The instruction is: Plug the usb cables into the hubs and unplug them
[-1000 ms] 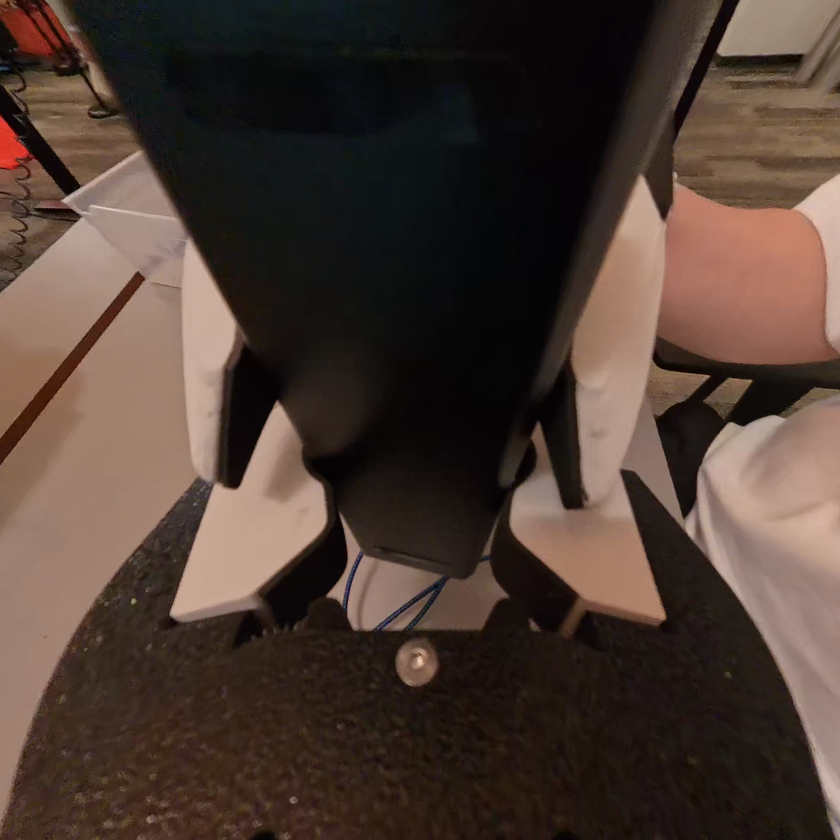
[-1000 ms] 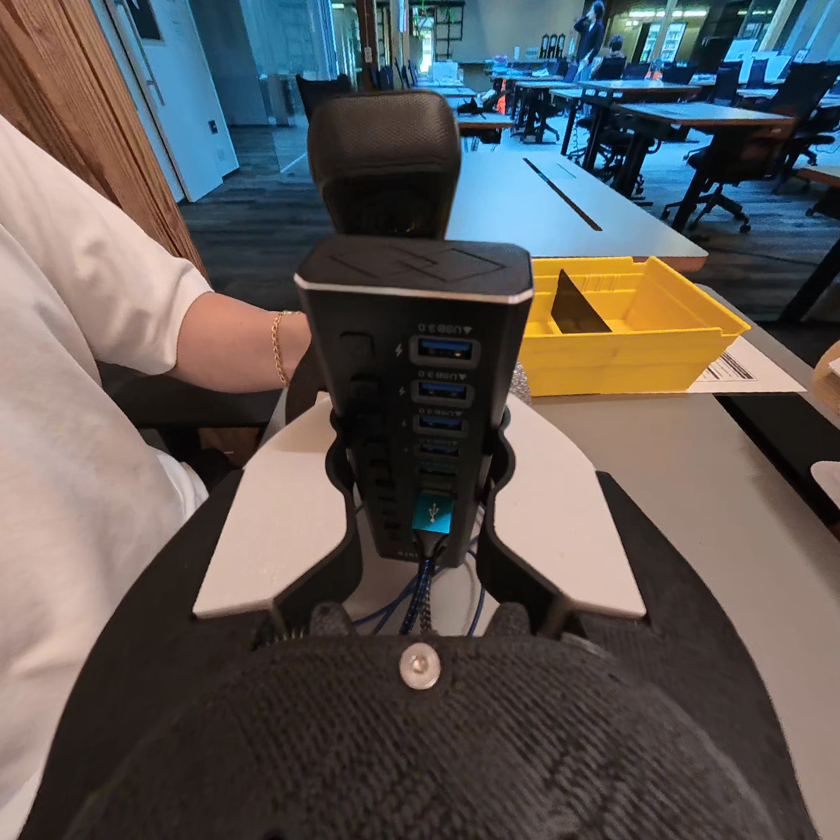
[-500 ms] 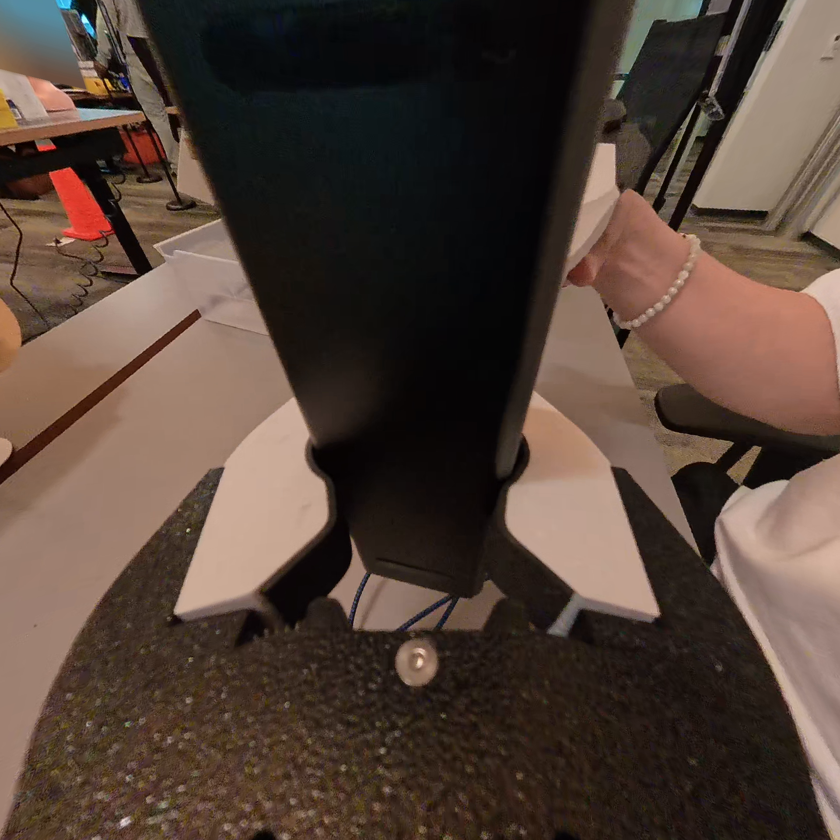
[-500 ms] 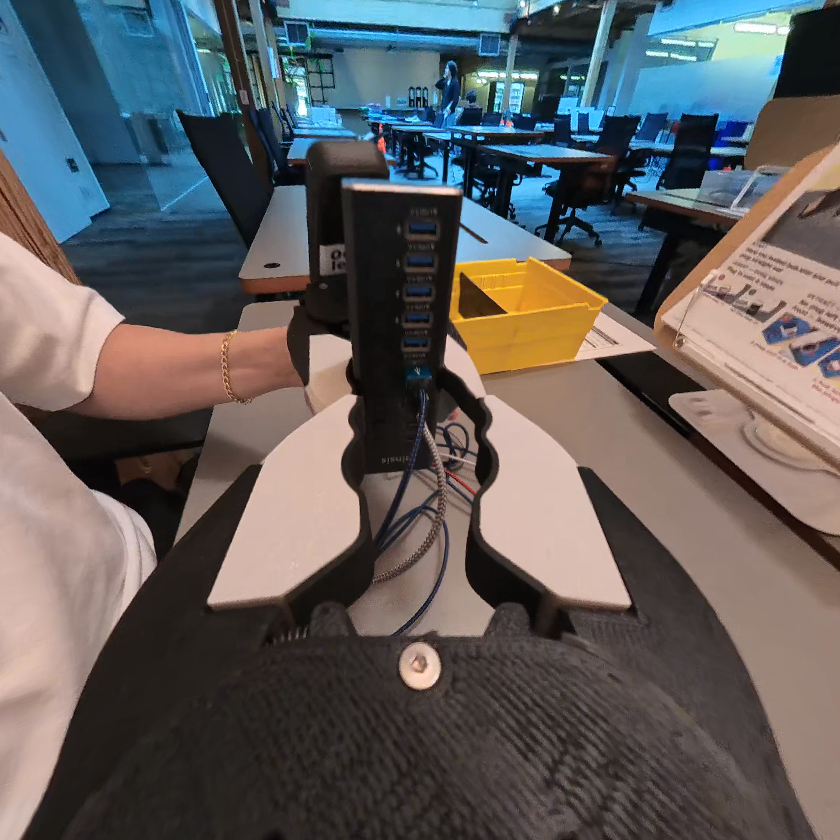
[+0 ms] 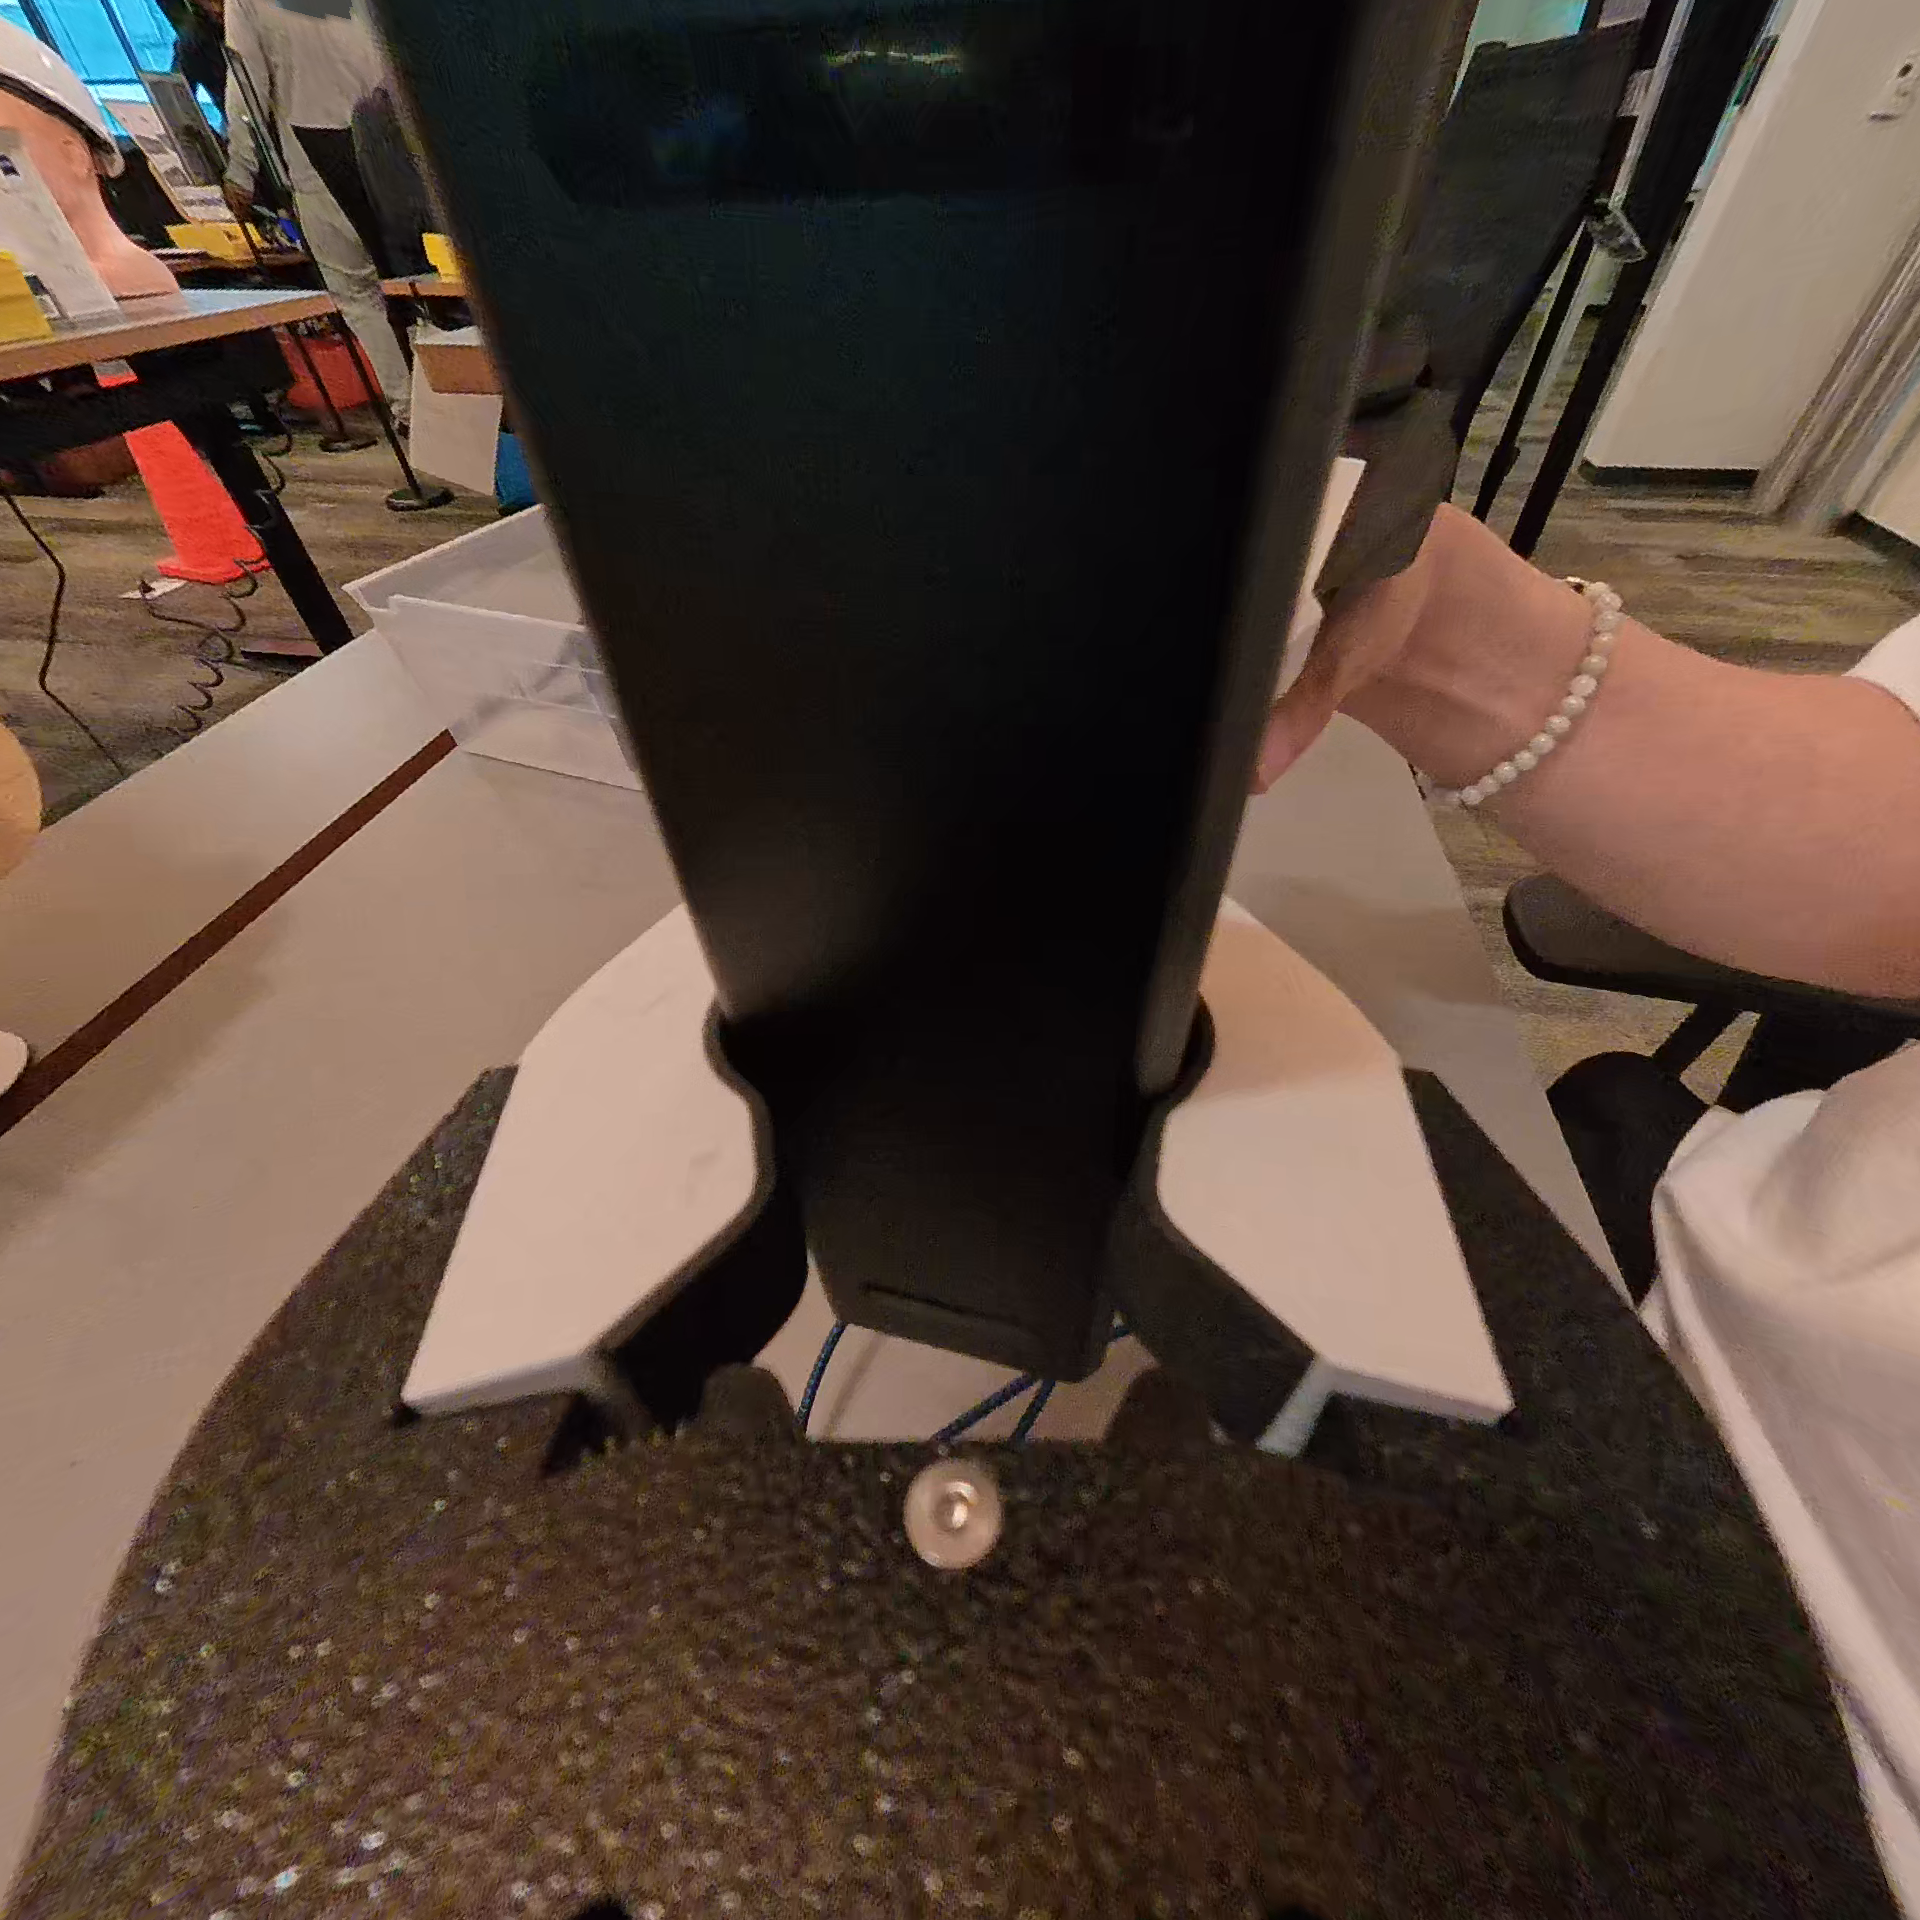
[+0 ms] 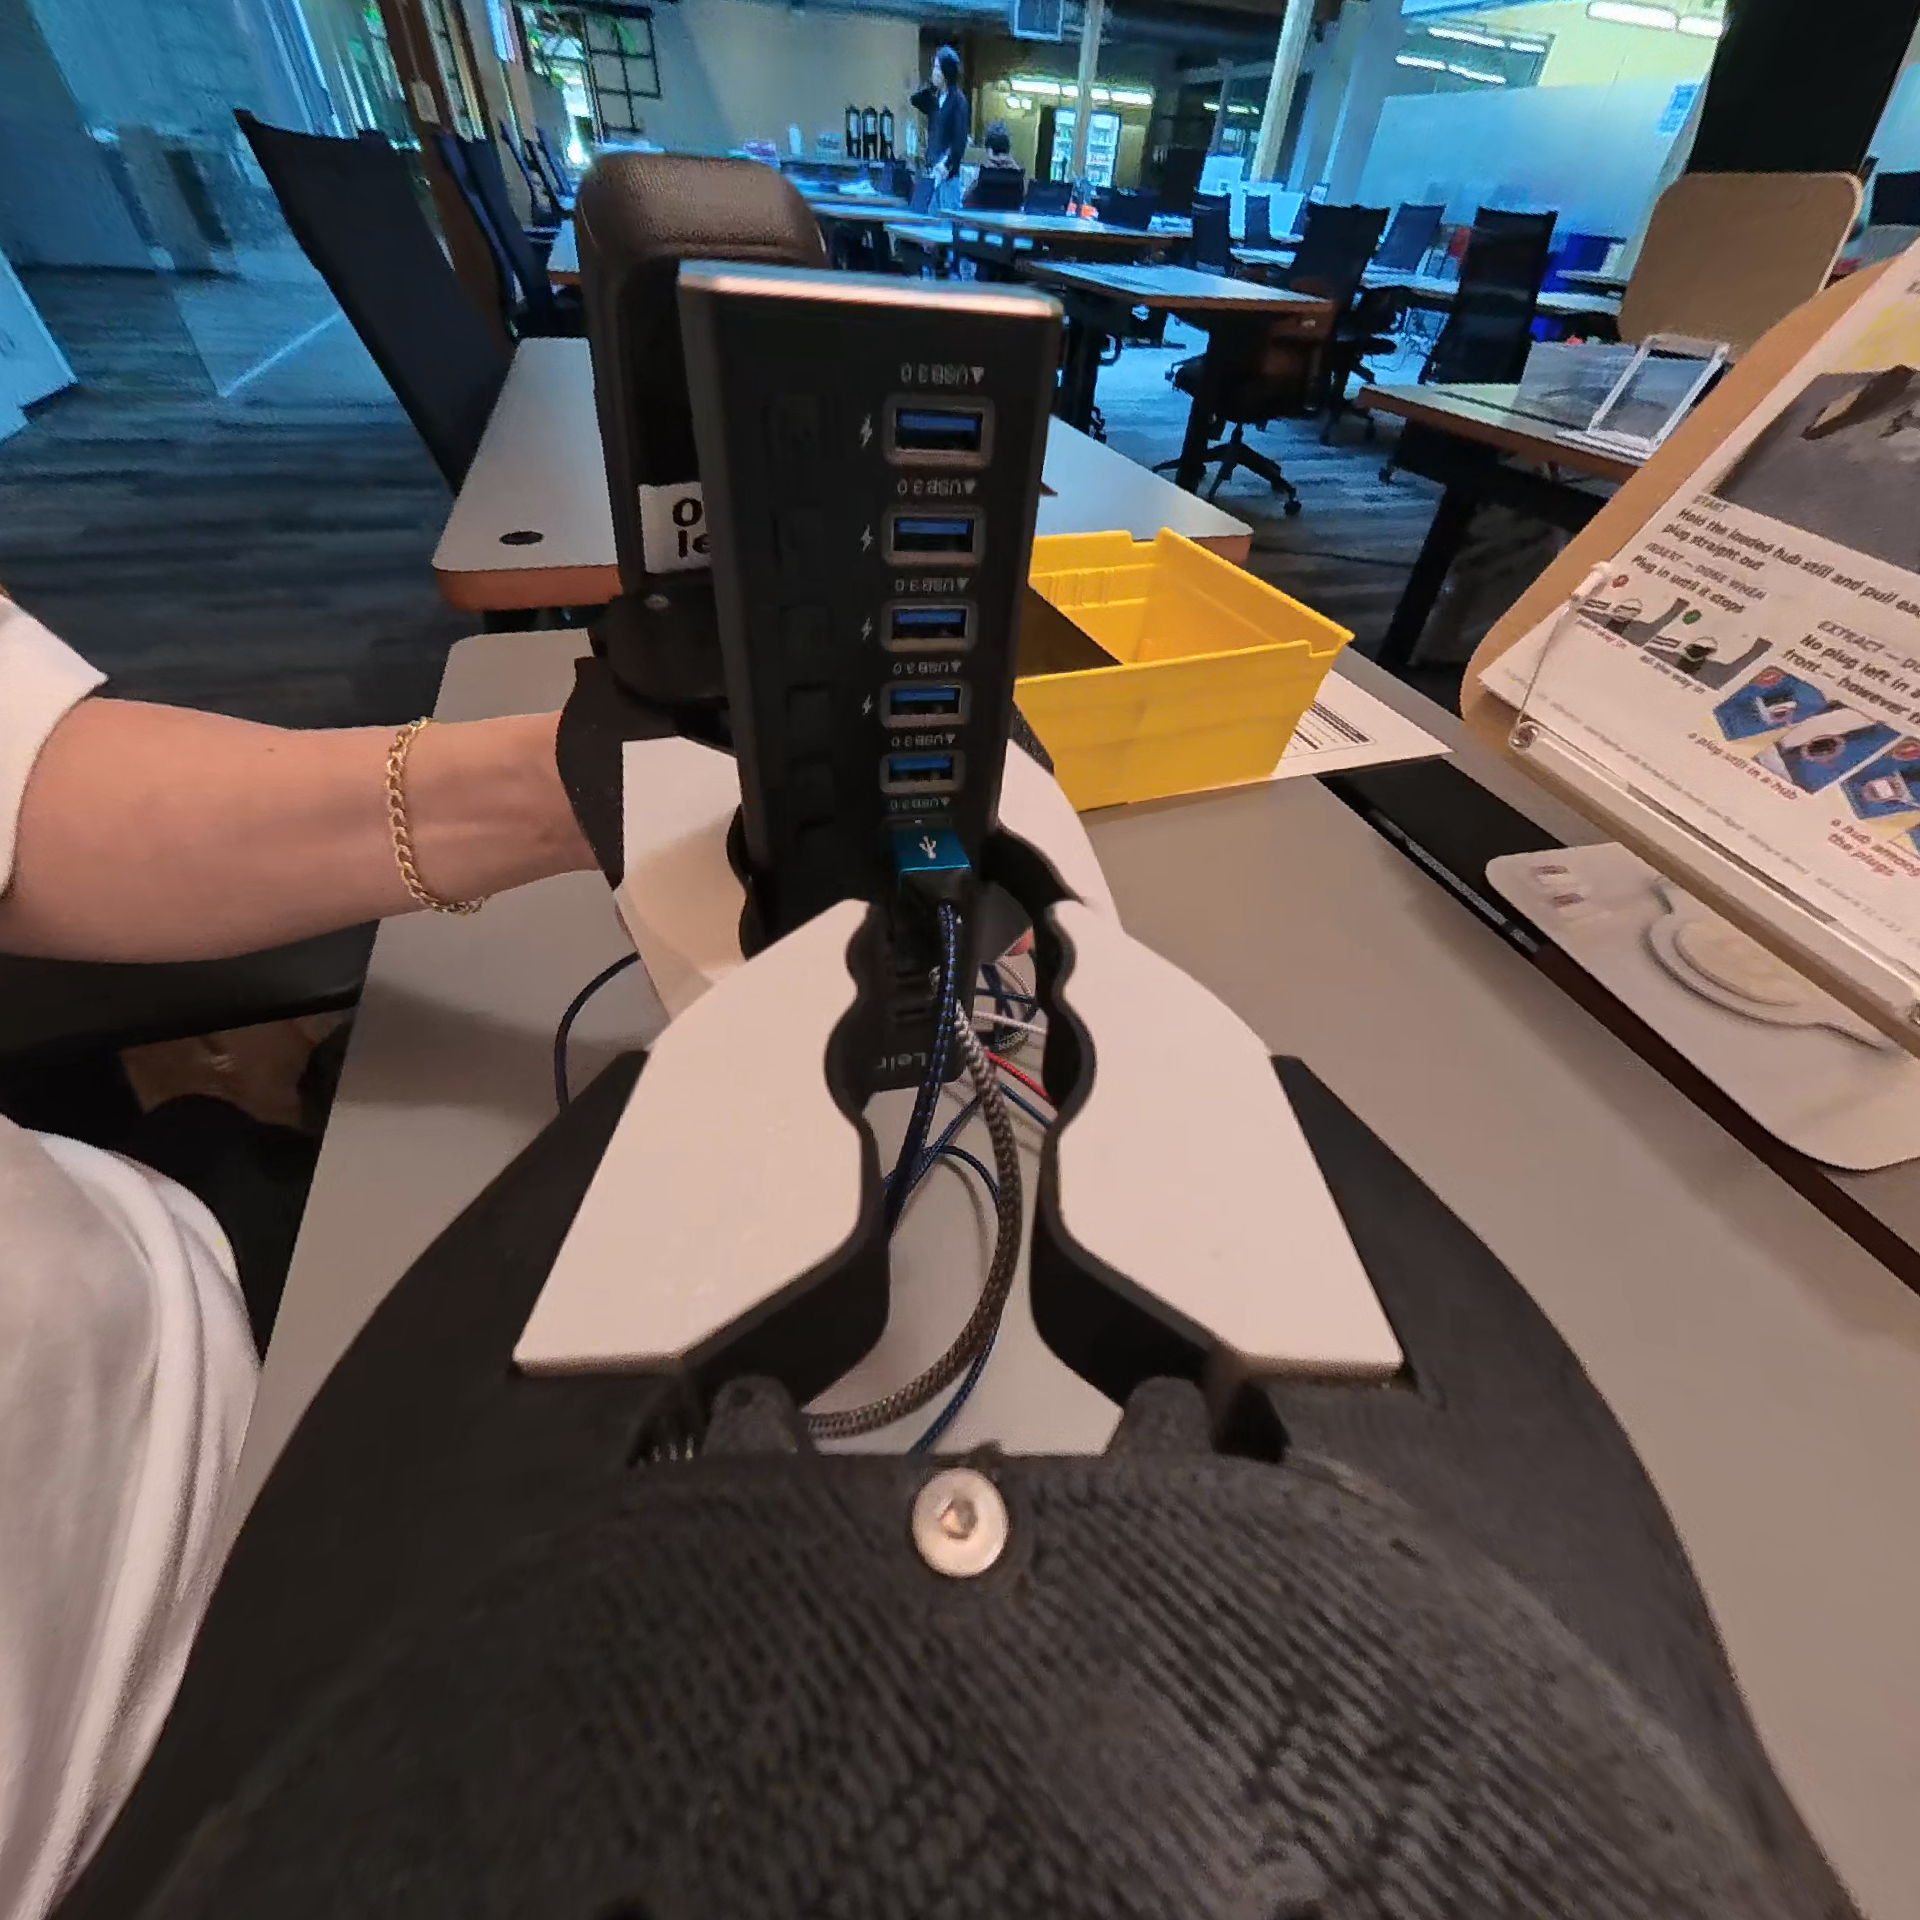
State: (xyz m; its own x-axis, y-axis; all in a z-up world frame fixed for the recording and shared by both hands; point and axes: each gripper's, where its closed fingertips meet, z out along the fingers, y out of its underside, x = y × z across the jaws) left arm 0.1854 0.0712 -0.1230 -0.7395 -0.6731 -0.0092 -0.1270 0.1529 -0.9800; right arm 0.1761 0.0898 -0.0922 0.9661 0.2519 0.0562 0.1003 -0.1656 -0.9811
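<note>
Over the last second the left gripper [image 5: 961, 1164] has kept its white jaws clamped on the lower end of the tall black slab-shaped USB hub [image 5: 935, 623], while the view behind it swung from bare table toward the wider room; the hub has been tipped more upright. In the left wrist view the hub's plain back fills the space between and ahead of the jaws, and thin blue wires [image 5: 997, 1403] hang just under its bottom edge.

The larger change is on the other side. A second ago the right gripper [image 6: 956, 1049] was closed around the hub's base; now it has drawn back, its jaws parted to a narrow gap and holding nothing. That reads as a hand-over completed: the hub rests with the left alone, and the right is free to work the plug (a judgement, not something seen).

In the right wrist view the hub stands upright just beyond the jaw tips, port face toward the camera. The teal metal USB plug [image 6: 928, 854] sits seated in a low port, directly ahead of the gap, with five blue ports above it empty. Its braided grey-and-blue cable [image 6: 992, 1174] runs down between the jaws without being pinched. Further right, well off the jaw line, lies a yellow plastic bin [image 6: 1174, 665].
</note>
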